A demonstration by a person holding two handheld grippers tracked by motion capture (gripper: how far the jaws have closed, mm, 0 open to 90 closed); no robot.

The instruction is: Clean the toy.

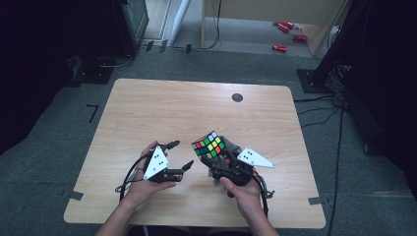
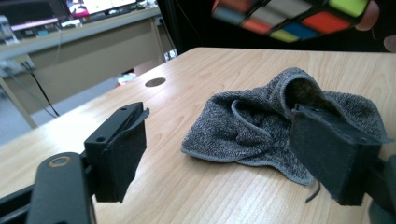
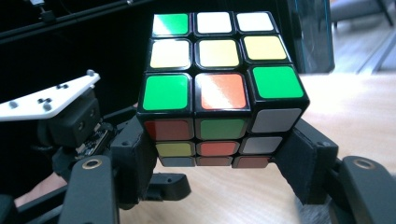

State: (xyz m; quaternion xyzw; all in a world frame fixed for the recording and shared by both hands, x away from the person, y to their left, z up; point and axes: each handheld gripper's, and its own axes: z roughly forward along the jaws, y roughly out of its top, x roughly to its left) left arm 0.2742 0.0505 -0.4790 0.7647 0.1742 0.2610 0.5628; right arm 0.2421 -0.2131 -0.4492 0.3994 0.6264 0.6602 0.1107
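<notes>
Pretty dim overall, the room's sides go near black while the table (image 1: 196, 108) catches soft light from above. The cube (image 3: 219, 88) has glare streaks on its top stickers up close. In the left gripper view the cube's edge is blurry, background soft too.

No readable text, label, brand, number or sign is showing anywhere in these pictures.
</notes>
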